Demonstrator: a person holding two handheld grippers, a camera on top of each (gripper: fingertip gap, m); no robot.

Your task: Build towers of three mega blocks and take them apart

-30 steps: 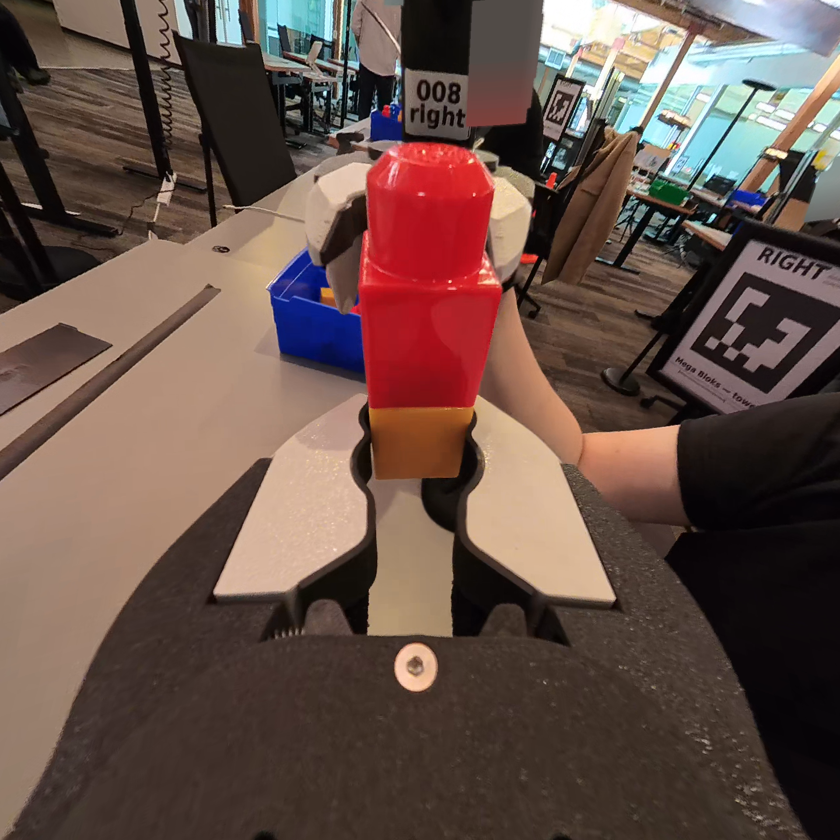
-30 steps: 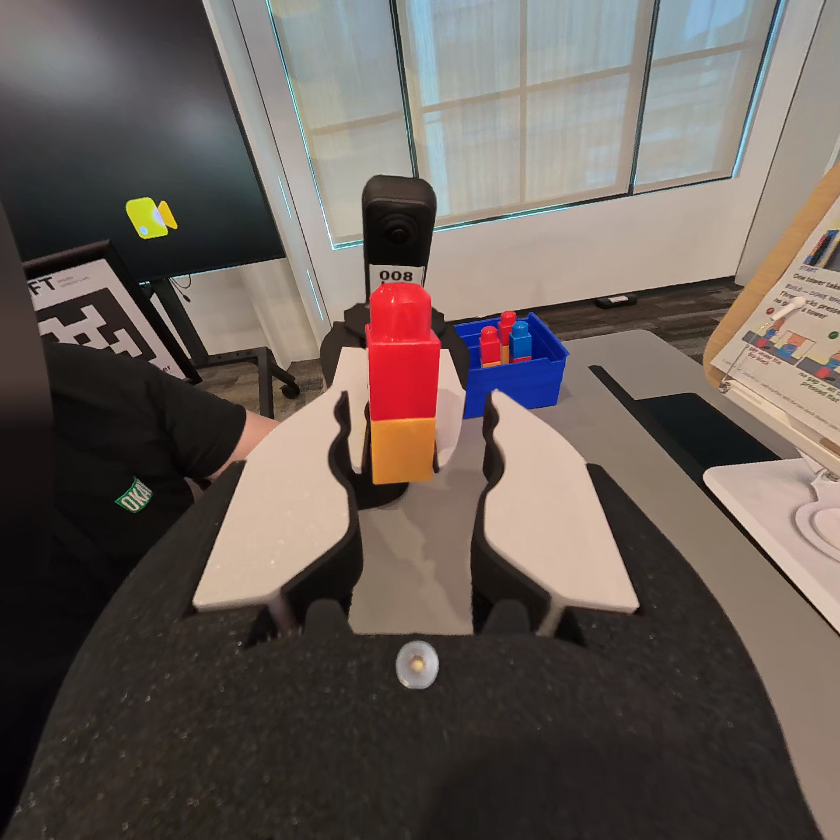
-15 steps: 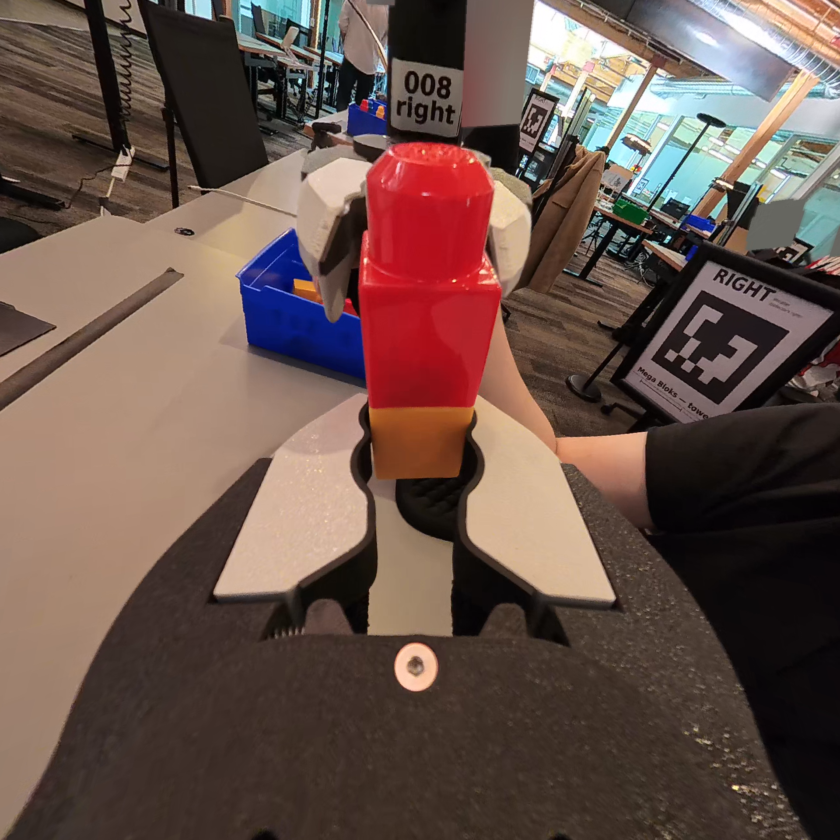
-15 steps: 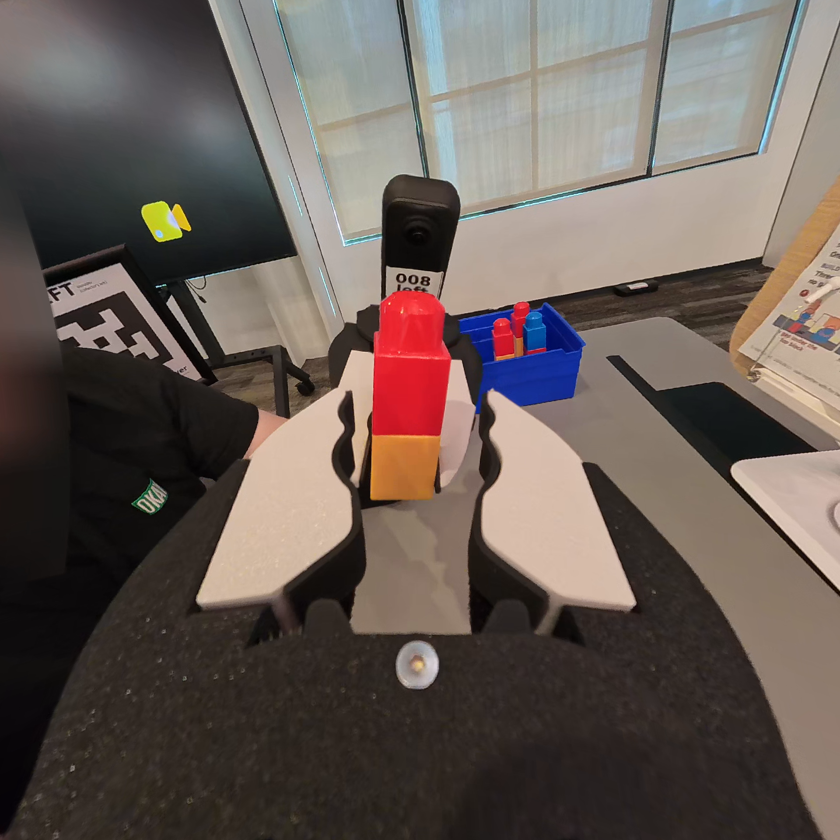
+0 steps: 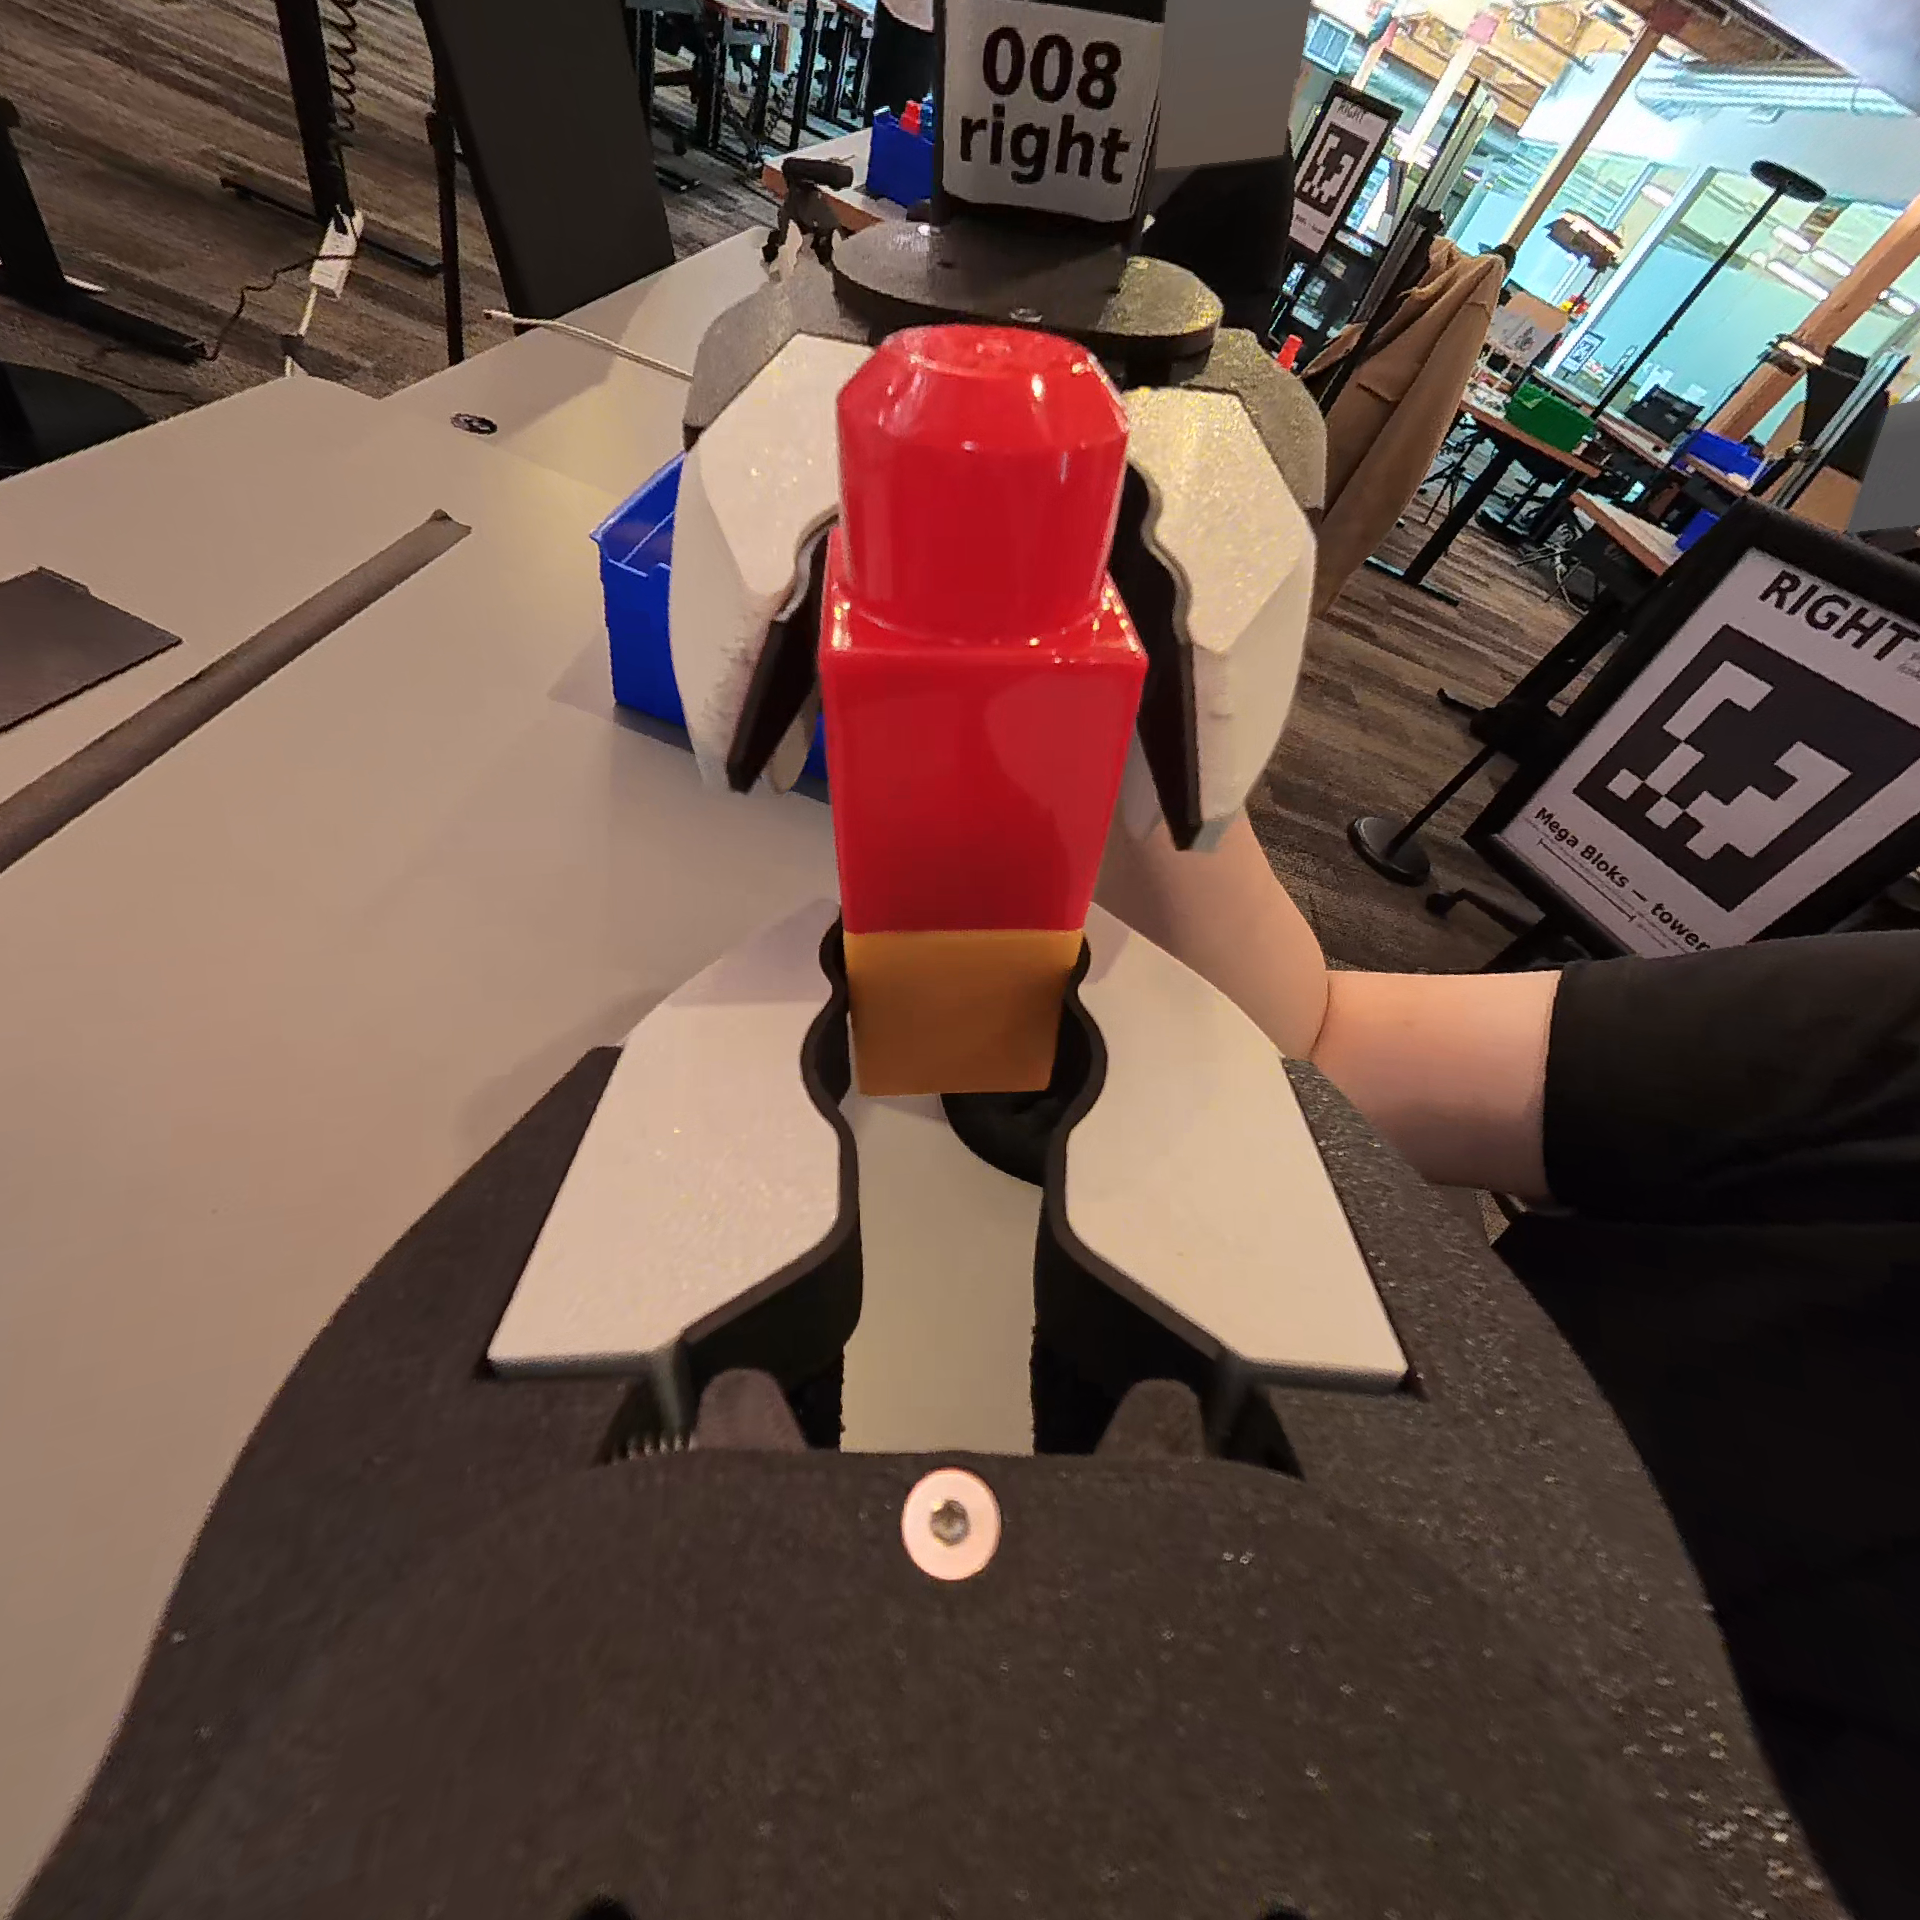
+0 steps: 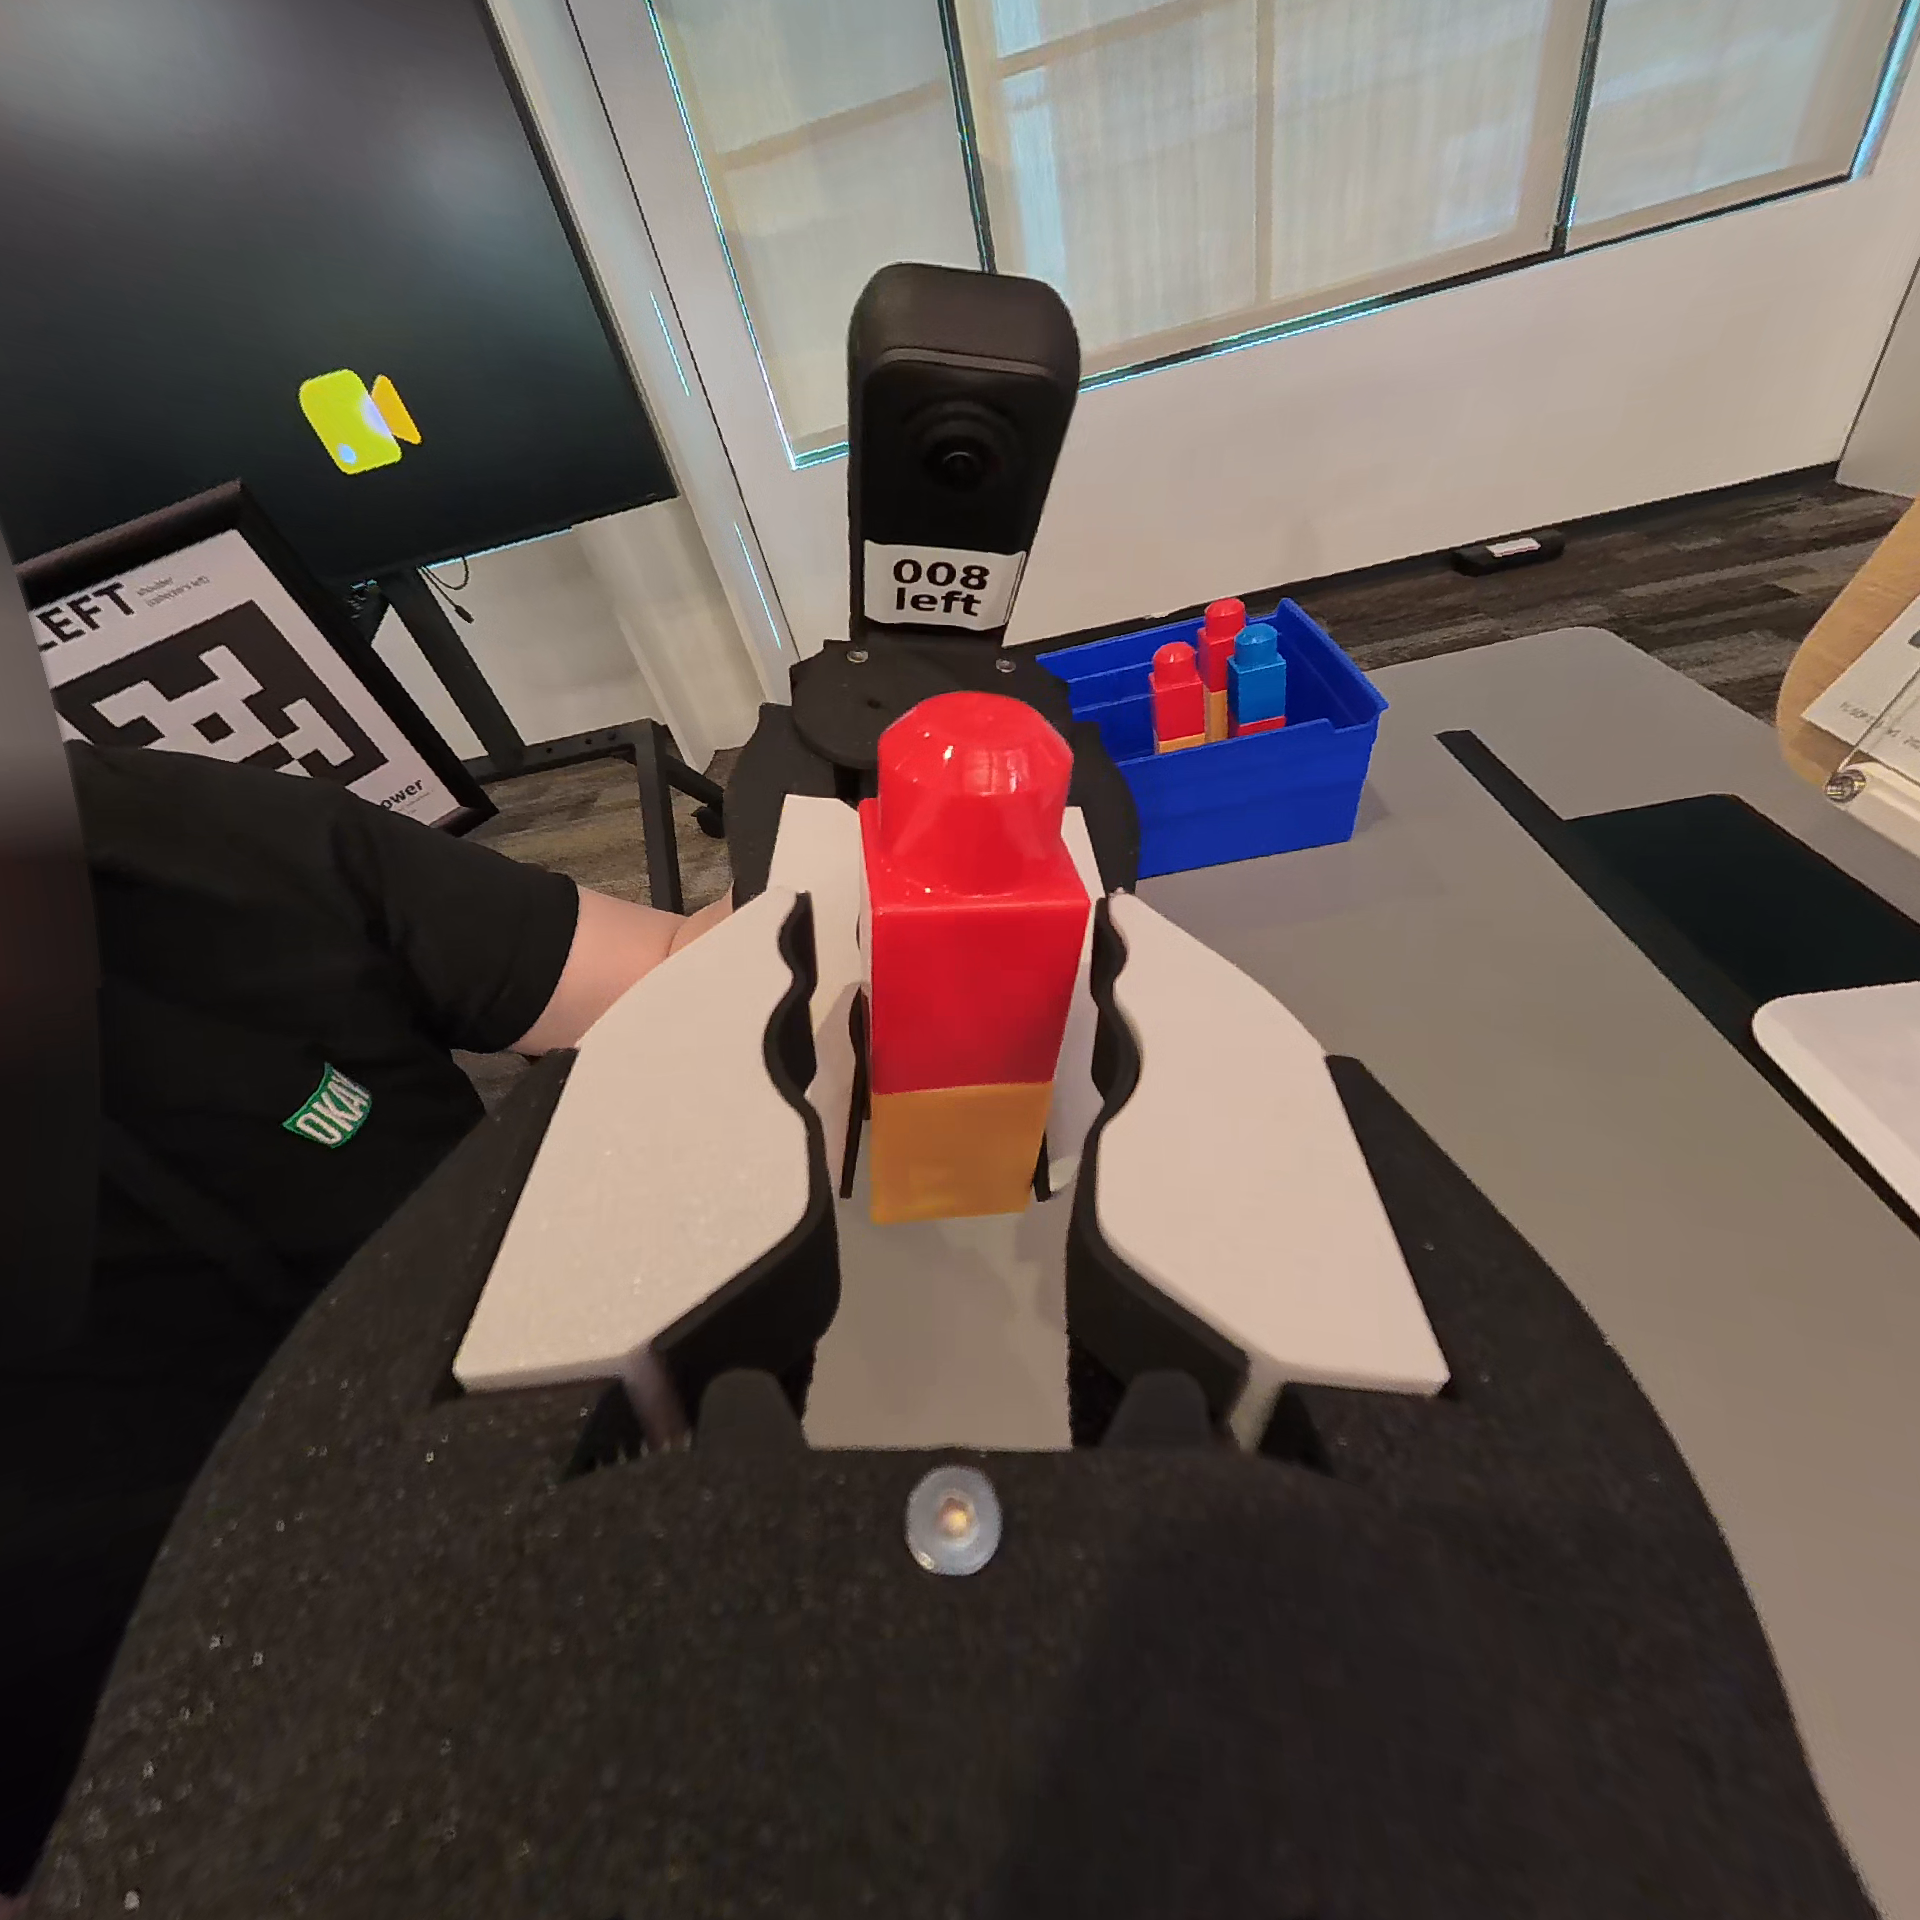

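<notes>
A red block (image 5: 977,727) sits pressed onto an orange block (image 5: 951,1013), making a two-block stack held above the grey table (image 5: 312,883). My left gripper (image 5: 956,997) is shut on the orange block. My right gripper (image 6: 951,914) is open, with its fingers on either side of the red block (image 6: 971,977); a narrow gap shows on one side. The orange block (image 6: 951,1158) hangs below it. In the left wrist view the right gripper (image 5: 971,790) faces me, straddling the red block.
A blue bin (image 6: 1247,810) with several red, blue and orange blocks stands on the table (image 6: 1507,1039) behind the stack; it also shows in the left wrist view (image 5: 634,623). A white tray corner (image 6: 1849,1070) and a black mat (image 6: 1745,914) lie to the right. The person's arm (image 5: 1382,1070) is close by. One gripper's finger ends stand about 5 cm off the other's.
My right gripper has moved forward, so its fingers now flank the red block instead of standing short of it. My left gripper has kept its hold on the orange block.
</notes>
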